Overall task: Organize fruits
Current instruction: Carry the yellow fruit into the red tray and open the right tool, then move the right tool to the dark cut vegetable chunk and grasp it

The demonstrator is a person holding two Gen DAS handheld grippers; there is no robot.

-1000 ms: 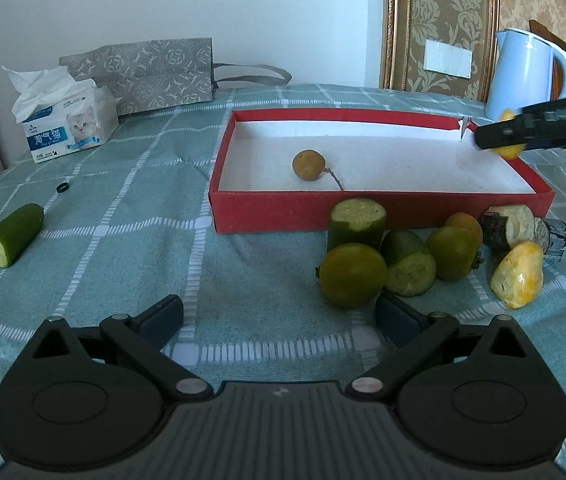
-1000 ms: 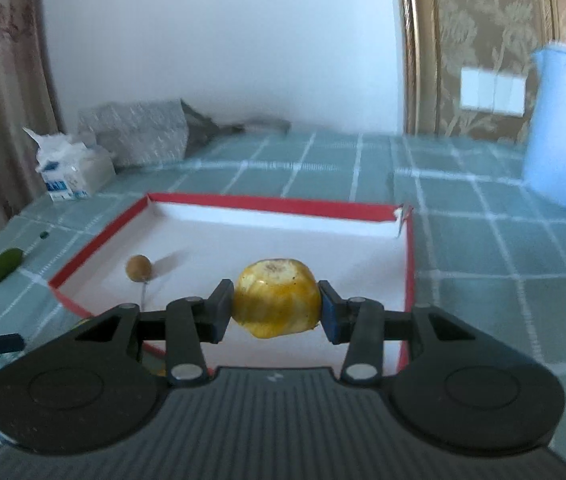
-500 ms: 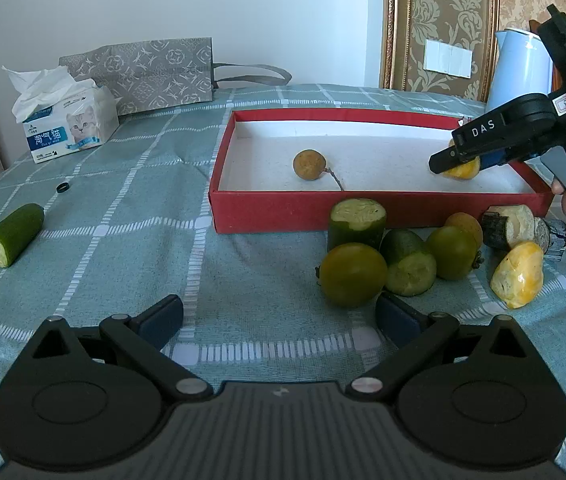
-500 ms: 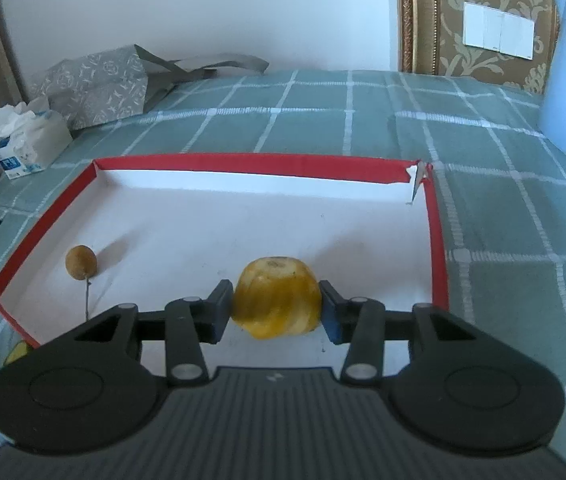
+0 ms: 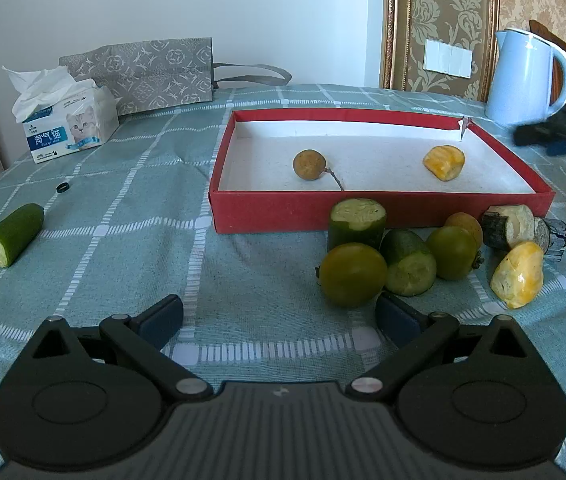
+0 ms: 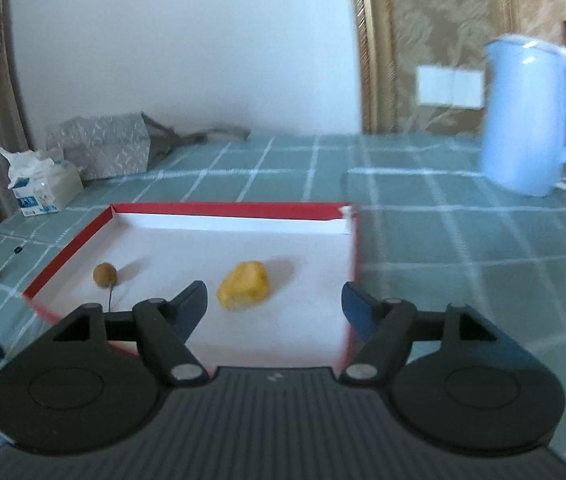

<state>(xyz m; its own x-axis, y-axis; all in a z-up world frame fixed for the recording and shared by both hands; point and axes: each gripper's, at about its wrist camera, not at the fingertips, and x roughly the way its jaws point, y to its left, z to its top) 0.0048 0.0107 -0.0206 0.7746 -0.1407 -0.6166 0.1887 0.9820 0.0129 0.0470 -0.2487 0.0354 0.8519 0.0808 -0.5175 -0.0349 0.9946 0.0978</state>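
A red box (image 5: 291, 212) with a white floor holds a small brown round fruit (image 5: 309, 165) and a yellow fruit piece (image 5: 443, 162); both also show in the right wrist view, the brown fruit (image 6: 104, 275) and the yellow piece (image 6: 244, 291) in the box (image 6: 223, 210). My right gripper (image 6: 274, 304) is open and empty above the box's near edge. My left gripper (image 5: 279, 318) is open and empty, low over the cloth. Before the box lie two green round fruits (image 5: 353, 274), cucumber chunks (image 5: 357, 222), another yellow piece (image 5: 518, 274) and a dark-skinned chunk (image 5: 509, 226).
A cucumber piece (image 5: 13, 234) lies far left. A tissue box (image 5: 67, 128), a grey paper bag (image 5: 143, 74) and a small black ring (image 5: 62, 187) are at the back left. A pale blue kettle (image 5: 527, 76) stands at the back right.
My right gripper has opened, let the yellow fruit piece go onto the box floor and drawn back and up. The left gripper has not moved.
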